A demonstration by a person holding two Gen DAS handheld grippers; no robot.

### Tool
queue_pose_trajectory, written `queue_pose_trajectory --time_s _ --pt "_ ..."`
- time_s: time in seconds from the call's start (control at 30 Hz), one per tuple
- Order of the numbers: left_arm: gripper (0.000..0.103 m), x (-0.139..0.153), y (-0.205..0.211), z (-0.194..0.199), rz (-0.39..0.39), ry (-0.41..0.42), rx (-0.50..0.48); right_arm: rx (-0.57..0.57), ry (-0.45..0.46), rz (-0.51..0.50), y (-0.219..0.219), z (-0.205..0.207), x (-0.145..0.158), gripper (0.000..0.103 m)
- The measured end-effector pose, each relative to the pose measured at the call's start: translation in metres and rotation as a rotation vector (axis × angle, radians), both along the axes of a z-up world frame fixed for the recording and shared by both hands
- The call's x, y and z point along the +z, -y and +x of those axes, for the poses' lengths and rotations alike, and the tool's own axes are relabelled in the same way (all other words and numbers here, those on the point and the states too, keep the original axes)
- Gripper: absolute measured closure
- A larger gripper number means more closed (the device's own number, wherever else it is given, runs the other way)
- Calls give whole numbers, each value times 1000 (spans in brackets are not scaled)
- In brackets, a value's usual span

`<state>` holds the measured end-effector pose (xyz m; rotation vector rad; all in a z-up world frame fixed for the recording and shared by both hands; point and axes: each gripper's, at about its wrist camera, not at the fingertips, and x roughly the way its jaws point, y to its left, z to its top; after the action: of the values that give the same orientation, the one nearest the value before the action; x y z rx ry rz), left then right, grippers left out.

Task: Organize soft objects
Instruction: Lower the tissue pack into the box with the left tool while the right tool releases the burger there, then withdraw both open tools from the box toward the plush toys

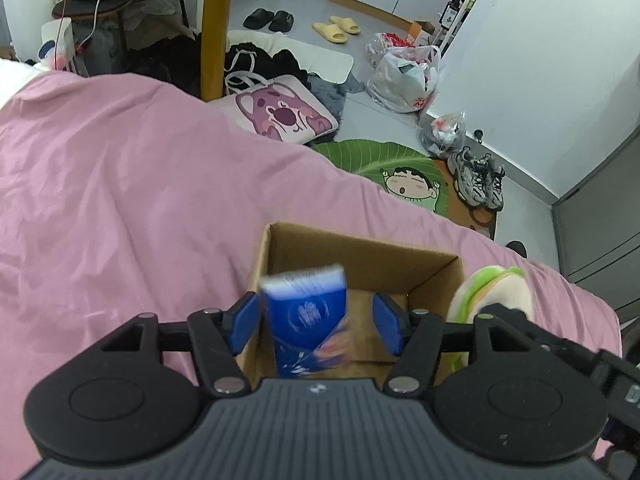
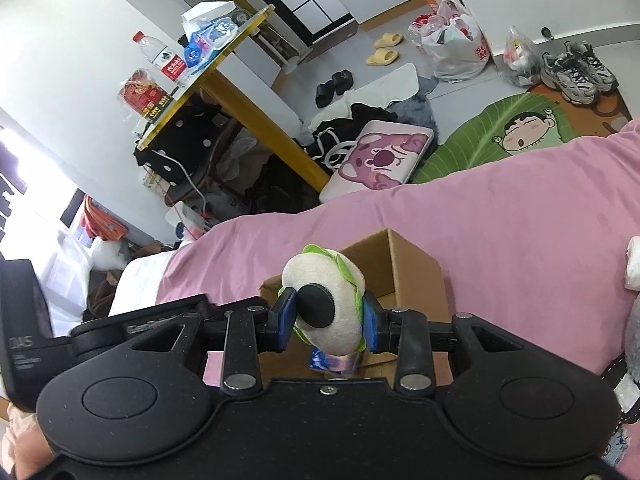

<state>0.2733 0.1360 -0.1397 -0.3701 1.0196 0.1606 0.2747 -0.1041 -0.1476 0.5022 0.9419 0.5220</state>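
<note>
An open cardboard box [image 1: 436,268] sits on the pink bed cover. My left gripper [image 1: 316,322] is open above the box. A blue tissue pack [image 1: 306,320] is between its fingers, blurred, touching neither clearly, over the box opening. My right gripper [image 2: 328,320] is shut on a cream plush with green trim and a black patch [image 2: 340,300], held beside the box [image 2: 408,268]. The plush also shows in the left wrist view [image 1: 496,288] at the box's right. The blue pack shows below the plush [image 2: 332,362].
The pink bed cover [image 1: 120,200] fills the left. On the floor lie a pink bear cushion [image 1: 280,116], a green leaf mat [image 1: 380,160], sneakers [image 1: 478,178], bags and slippers. A yellow table leg [image 1: 214,28] stands past the bed. White soft items [image 2: 632,264] lie at right.
</note>
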Motion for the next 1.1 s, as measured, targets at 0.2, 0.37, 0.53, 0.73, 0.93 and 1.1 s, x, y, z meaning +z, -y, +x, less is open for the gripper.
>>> queue_pose_trajectory --time_s 0.2,0.37,0.53,0.73,0.93,1.1 --pt "40 7 -8 -4 0 22 19 -33 -25 19 -2 4 -5 49" --pt "40 8 -14 -9 -7 6 19 -63 -20 18 6 -1 2 46" --pt "39 15 -15 -17 -3 14 21 -48 9 -11 6 -11 15 38" --pt "27 24 -14 -29 -2 16 33 -38 70 -59 14 -26 35 20" --pt "22 37 -5 -40 15 26 22 -43 113 -85 29 -37 52 10" --pt "21 49 4 -49 39 39 15 -29 146 -132 41 -47 65 0"
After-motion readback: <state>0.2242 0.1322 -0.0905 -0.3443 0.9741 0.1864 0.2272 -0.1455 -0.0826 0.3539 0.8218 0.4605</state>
